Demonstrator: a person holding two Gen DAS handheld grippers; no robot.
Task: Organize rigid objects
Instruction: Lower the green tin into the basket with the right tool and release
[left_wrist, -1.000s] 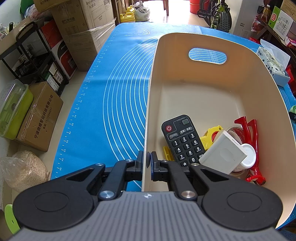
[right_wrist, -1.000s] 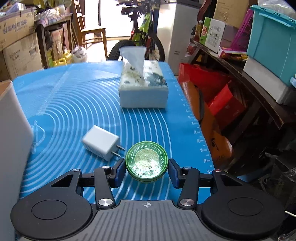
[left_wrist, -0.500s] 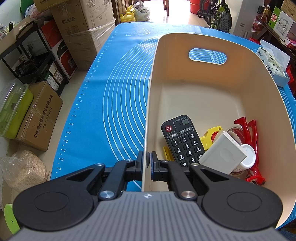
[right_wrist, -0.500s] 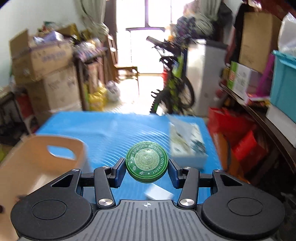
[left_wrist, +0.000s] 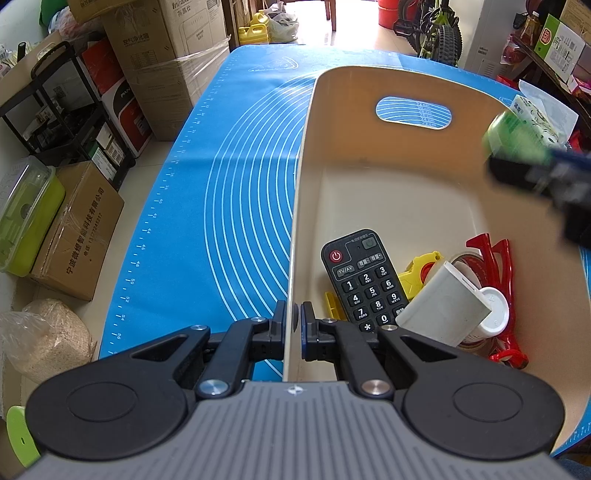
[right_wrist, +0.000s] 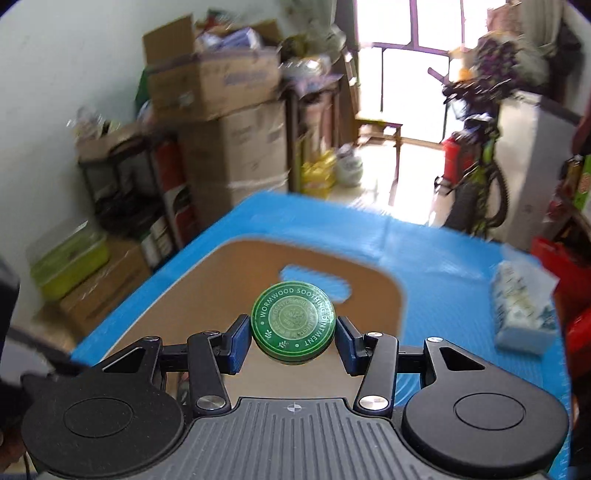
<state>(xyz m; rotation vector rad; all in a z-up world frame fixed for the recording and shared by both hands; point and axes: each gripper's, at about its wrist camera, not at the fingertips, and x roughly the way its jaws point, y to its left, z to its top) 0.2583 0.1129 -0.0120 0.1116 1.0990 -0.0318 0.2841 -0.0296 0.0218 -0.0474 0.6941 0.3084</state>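
Blue mat (left_wrist: 229, 206) underneath, your left gripper (left_wrist: 293, 325) pinches the bin (left_wrist: 301, 206) wall. Your right gripper (right_wrist: 293, 341) clasps the green tin (right_wrist: 293, 325) above the bin; lower it inside before you let go.

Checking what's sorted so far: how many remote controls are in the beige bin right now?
1. A black remote control lies on the floor of the beige bin, near its left wall, beside a grey box. That clutter could hide others.
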